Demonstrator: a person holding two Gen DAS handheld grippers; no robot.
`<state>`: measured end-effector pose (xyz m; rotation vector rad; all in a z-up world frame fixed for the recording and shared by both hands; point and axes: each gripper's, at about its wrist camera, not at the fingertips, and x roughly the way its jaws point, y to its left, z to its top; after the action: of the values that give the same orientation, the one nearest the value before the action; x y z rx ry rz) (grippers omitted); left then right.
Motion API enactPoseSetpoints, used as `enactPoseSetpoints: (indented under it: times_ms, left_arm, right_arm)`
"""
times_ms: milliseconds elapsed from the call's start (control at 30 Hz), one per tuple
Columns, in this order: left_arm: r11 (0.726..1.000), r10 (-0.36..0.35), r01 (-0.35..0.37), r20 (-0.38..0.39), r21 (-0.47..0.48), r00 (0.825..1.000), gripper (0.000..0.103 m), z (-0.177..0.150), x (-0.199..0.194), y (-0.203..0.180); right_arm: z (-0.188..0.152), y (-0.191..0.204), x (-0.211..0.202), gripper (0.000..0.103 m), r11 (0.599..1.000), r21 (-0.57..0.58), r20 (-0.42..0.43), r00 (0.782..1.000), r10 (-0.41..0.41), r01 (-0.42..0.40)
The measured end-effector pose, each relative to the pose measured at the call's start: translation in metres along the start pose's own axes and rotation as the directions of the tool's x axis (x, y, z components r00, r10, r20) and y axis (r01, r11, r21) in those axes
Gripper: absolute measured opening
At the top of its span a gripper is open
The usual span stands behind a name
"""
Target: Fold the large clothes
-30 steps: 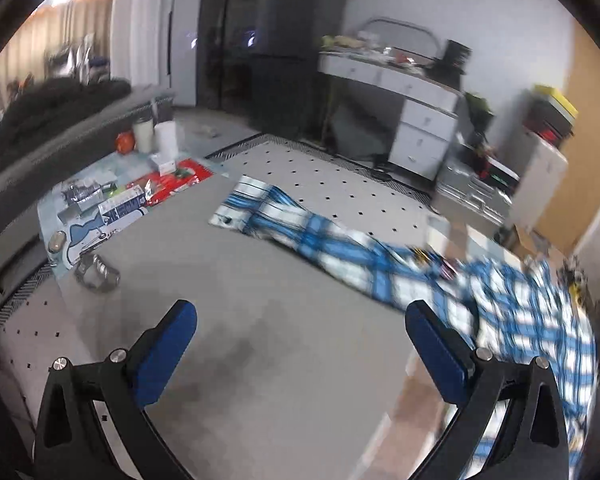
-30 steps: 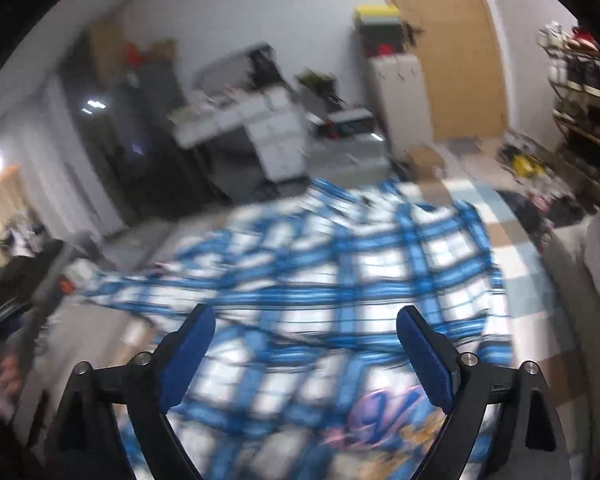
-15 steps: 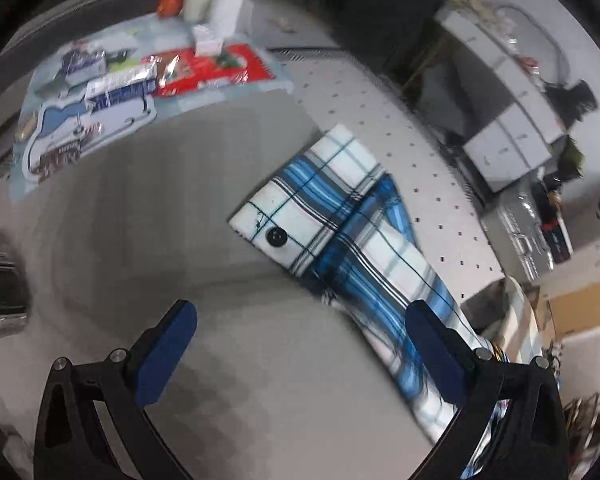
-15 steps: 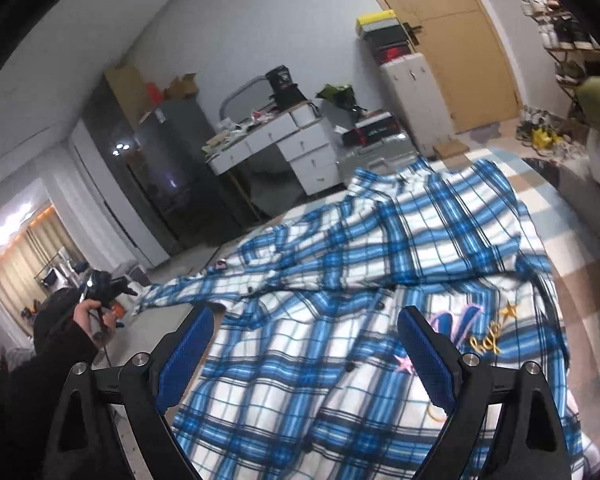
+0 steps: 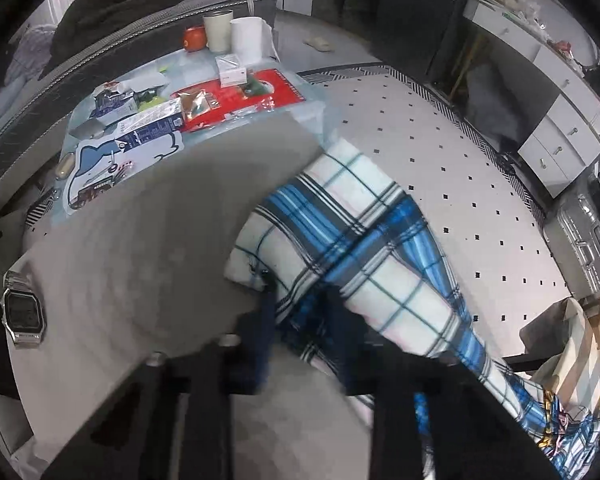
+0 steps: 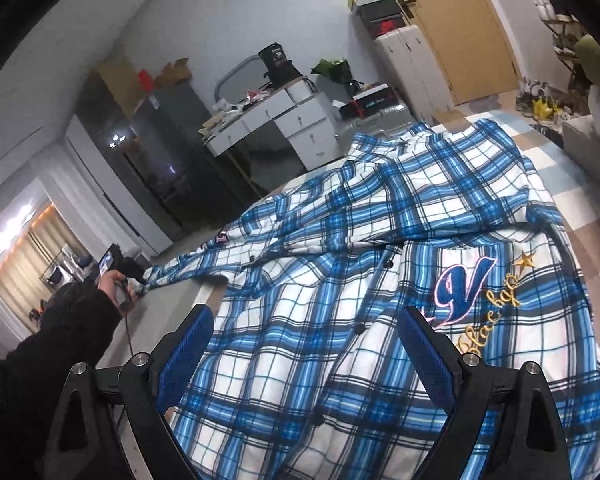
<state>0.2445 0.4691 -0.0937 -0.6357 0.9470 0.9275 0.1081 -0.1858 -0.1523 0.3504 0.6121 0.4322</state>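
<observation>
A blue and white plaid shirt (image 6: 380, 240) lies spread on a grey surface, with an embroidered "V" on its chest. Its long sleeve (image 5: 372, 248) stretches away to the left. In the left wrist view my left gripper (image 5: 301, 302) points steeply down at the cuff end; its jaws are closing, and a bunch of sleeve cloth is pinched between the dark fingers. The right wrist view shows that same gripper (image 6: 126, 274) far off, in a hand with a dark sleeve, at the sleeve's tip. My right gripper (image 6: 306, 318) hovers open over the shirt's lower front, holding nothing.
A wristwatch (image 5: 22, 310) lies on the grey surface (image 5: 160, 232) at the left. Beyond it, a mat carries packets, a small box (image 5: 231, 70), two cups (image 5: 244, 38) and an orange object. A white dotted rug (image 5: 440, 148), white drawers (image 6: 300, 124) and a door stand further off.
My left gripper has swung down onto the sleeve's cuff and its wide-open jaws have closed on the cloth. The right gripper has sunk slightly toward the shirt and stays open.
</observation>
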Motion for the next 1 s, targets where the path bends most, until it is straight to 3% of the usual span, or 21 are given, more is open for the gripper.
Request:
enactPoseSetpoints:
  times_ms: [67,200,300,467,567,700,800,867,900,933,967,1000]
  left_arm:
    - [1.0,0.015,-0.016,0.021,0.01,1.0,0.008,0.001,-0.003,-0.003]
    - [1.0,-0.018,0.018,0.079,0.001,0.997,0.006,0.007,-0.022,-0.002]
    - [0.998,-0.052,0.044,0.16,0.053,0.986,0.006,0.014,-0.042,-0.009]
    - [0.981,-0.124,0.067,0.325,0.18,0.937,0.002,0.01,-0.11,-0.029]
    - [0.96,-0.215,0.113,0.415,0.255,0.884,0.0,0.002,-0.157,-0.045]
    - [0.9,-0.374,0.221,0.406,0.375,0.834,0.0,-0.014,-0.205,-0.073]
    - [0.88,-0.409,0.243,0.392,0.408,0.824,0.0,-0.016,-0.216,-0.078]
    - [0.882,-0.424,0.289,0.358,0.373,0.832,0.001,-0.008,-0.204,-0.065]
    - [0.888,-0.42,0.306,0.334,0.343,0.844,0.004,-0.002,-0.19,-0.054]
    - [0.896,-0.408,0.316,0.303,0.311,0.861,0.02,0.004,-0.172,-0.043]
    - [0.907,-0.387,0.31,0.278,0.284,0.879,0.057,0.006,-0.159,-0.038]
    - [0.925,-0.353,0.3,0.231,0.235,0.907,0.076,0.01,-0.135,-0.024]
  right_arm:
    - [0.001,-0.001,-0.003,0.094,1.0,0.001,0.003,1.0,-0.004,0.004]
    - [0.002,-0.007,-0.011,0.094,1.0,0.021,0.013,1.0,0.002,-0.003]
    - [0.002,-0.009,-0.016,0.094,1.0,0.026,0.02,1.0,0.001,-0.002]
    - [0.001,-0.013,-0.02,0.094,0.999,0.049,0.018,1.0,0.018,-0.019]
    - [0.0,-0.013,-0.025,0.094,0.998,0.053,0.022,0.999,0.032,-0.033]
    - [-0.003,-0.013,-0.035,0.094,0.998,0.049,0.04,0.999,0.037,-0.039]
    - [-0.004,-0.014,-0.039,0.094,0.997,0.057,0.04,0.998,0.043,-0.045]
    - [-0.004,-0.014,-0.041,0.094,0.997,0.058,0.037,0.998,0.044,-0.046]
    - [-0.006,-0.014,-0.04,0.094,0.997,0.058,0.034,0.998,0.048,-0.05]
    - [-0.006,-0.015,-0.04,0.094,0.997,0.059,0.032,0.998,0.049,-0.051]
    - [-0.008,-0.015,-0.038,0.094,0.997,0.063,0.026,0.998,0.051,-0.053]
    - [-0.009,-0.016,-0.035,0.094,0.996,0.067,0.019,0.998,0.055,-0.056]
